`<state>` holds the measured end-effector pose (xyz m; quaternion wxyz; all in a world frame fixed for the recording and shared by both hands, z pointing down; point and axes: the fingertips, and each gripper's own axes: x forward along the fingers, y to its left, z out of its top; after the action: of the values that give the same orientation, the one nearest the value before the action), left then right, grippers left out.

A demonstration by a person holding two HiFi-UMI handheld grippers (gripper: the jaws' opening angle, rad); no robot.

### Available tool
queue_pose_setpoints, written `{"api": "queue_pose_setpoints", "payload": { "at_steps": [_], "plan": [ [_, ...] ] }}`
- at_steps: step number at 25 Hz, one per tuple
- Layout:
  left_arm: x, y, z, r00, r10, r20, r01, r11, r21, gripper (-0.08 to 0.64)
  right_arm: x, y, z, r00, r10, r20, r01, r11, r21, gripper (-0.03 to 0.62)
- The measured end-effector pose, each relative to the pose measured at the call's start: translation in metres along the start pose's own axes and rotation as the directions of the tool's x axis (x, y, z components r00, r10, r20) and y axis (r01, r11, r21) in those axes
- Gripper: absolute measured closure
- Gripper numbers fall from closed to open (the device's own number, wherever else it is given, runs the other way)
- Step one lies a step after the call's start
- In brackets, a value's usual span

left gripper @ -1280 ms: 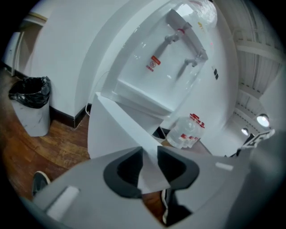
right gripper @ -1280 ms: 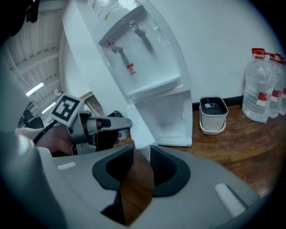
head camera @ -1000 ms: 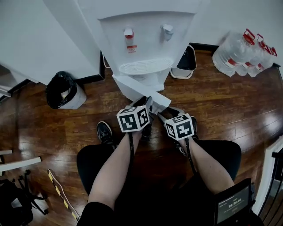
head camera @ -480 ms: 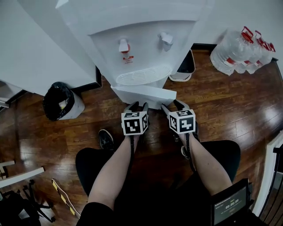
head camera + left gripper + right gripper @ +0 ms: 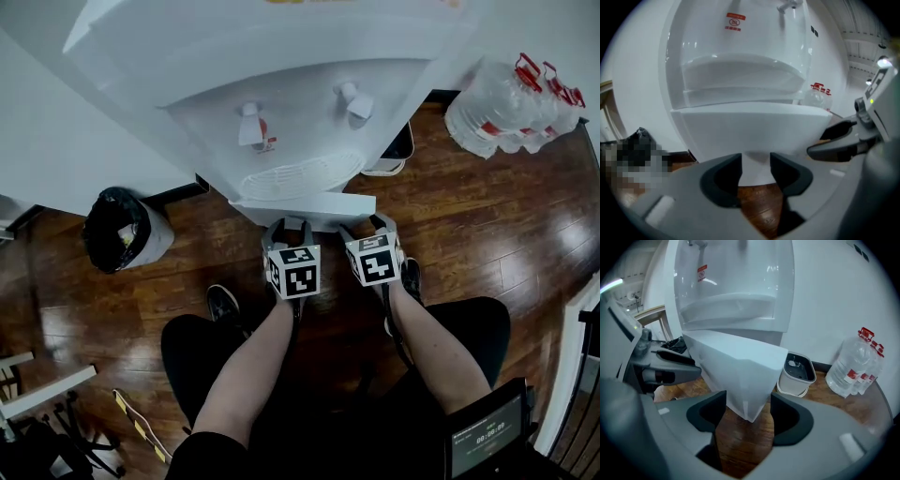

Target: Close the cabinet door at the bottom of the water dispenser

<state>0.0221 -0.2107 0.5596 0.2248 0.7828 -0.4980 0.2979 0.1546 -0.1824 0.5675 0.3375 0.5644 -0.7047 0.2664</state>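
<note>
- The left gripper (image 5: 755,161) has its jaws moderately apart; they have just been opening. The lower edge of the white cabinet door (image 5: 309,207) shows in the gap between them, and the pads do not press on it.
- The right gripper (image 5: 749,401) stands wider, and its jaws have just been opening too. A lower corner of the door points down into the gap, clear of both pads.
- In the head view both grippers sit side by side at the foot of the water dispenser (image 5: 281,112), tips at the door's front edge. Whether they touch it cannot be told.
- The door lies across the bottom front of the dispenser, under the drip grille. Whether it sits fully flush cannot be told.
- Each gripper carries a marker cube (image 5: 298,272) printed with black-and-white square patterns.
- A small red label (image 5: 734,22) sits on the dispenser front near the taps; its print is too small to read.
- The water bottles (image 5: 855,364) by the wall have red caps and red-and-white labels, not legible.
- A small screen (image 5: 487,436) at the lower right of the head view shows pale digits, too blurred to read.
</note>
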Motion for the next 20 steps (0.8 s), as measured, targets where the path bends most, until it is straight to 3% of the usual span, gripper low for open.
{"api": "queue_pose_setpoints", "payload": {
  "at_steps": [4,11,16,20],
  "plan": [
    [0.014,0.007,-0.015,0.999,0.012,-0.041,-0.014,0.999,-0.03,0.364,0.013,-0.01,0.009,0.999,-0.035,0.009,0.035,0.999,0.041,0.295],
    [0.032,0.019,-0.017,0.997,0.046,-0.063,-0.047,0.999,-0.016,0.364,0.016,-0.013,0.028,0.999,-0.032,0.04,0.032,0.999,-0.008,0.303],
    [0.037,0.022,-0.011,0.995,0.066,-0.072,-0.072,0.995,-0.07,0.365,0.018,-0.017,0.041,0.998,-0.033,0.047,0.035,0.999,-0.025,0.308],
    [0.039,0.022,-0.01,0.995,0.071,-0.076,-0.076,0.995,-0.062,0.365,0.021,-0.019,0.045,0.998,-0.025,0.055,0.028,0.999,-0.043,0.308]
  ]
}}
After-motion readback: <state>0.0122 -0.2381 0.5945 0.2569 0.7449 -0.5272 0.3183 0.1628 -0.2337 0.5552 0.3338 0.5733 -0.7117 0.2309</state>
